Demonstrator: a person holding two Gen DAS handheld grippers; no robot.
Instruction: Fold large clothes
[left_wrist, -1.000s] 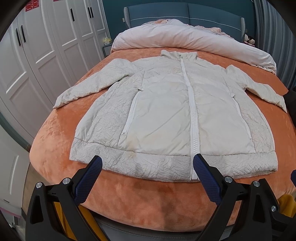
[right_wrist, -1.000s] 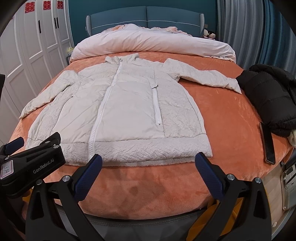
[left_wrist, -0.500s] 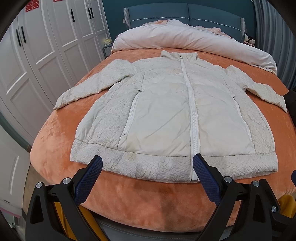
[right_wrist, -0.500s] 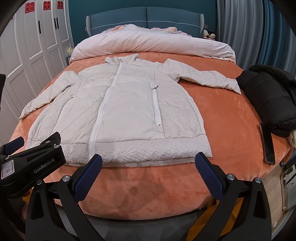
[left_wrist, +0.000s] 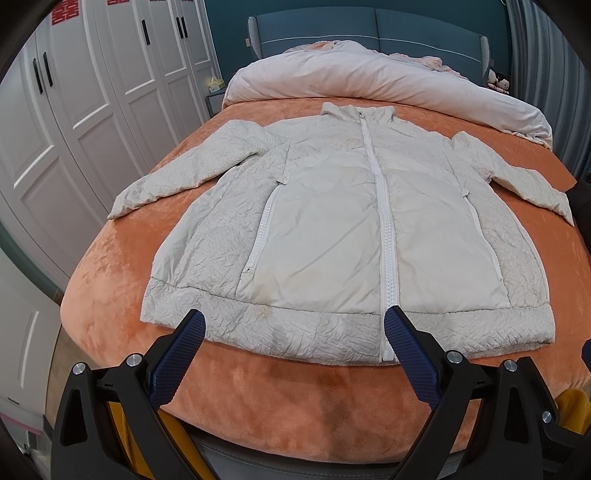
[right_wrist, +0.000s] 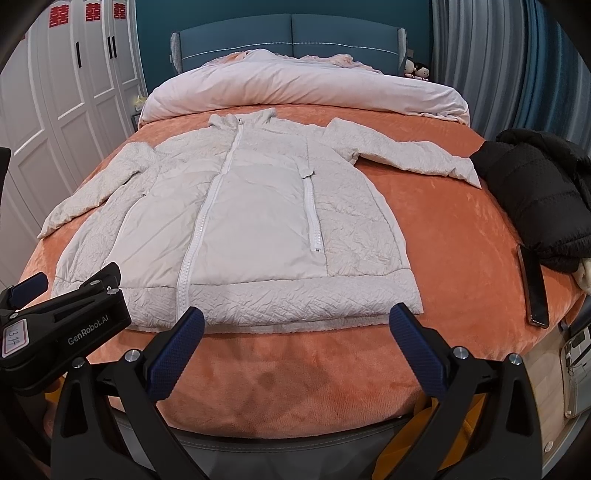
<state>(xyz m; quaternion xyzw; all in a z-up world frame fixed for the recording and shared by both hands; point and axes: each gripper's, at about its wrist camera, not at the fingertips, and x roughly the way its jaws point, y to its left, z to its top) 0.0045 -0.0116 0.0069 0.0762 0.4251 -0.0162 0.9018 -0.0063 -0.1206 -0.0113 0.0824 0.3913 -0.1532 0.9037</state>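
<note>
Left wrist view: the white jacket (left_wrist: 354, 229) lies flat and zipped on the orange bed (left_wrist: 110, 258), collar toward the headboard, both sleeves angled outward. The left hand-held gripper (left_wrist: 293, 332) hangs over the near hem, its blue fingers (left_wrist: 177, 354) spread wide, holding nothing. A pale duvet (left_wrist: 388, 88) is bunched at the head of the bed, and a white wardrobe (left_wrist: 85, 92) stands off to the left.

Right wrist view: same jacket (right_wrist: 236, 229), hem nearest the camera. The right hand-held gripper (right_wrist: 295, 328) is spread too, empty, just short of the hem. The left hand-held gripper (right_wrist: 62, 317) pokes in at the left edge. Right of the jacket sit a black coat (right_wrist: 535, 199) and a phone (right_wrist: 533, 284).
</note>
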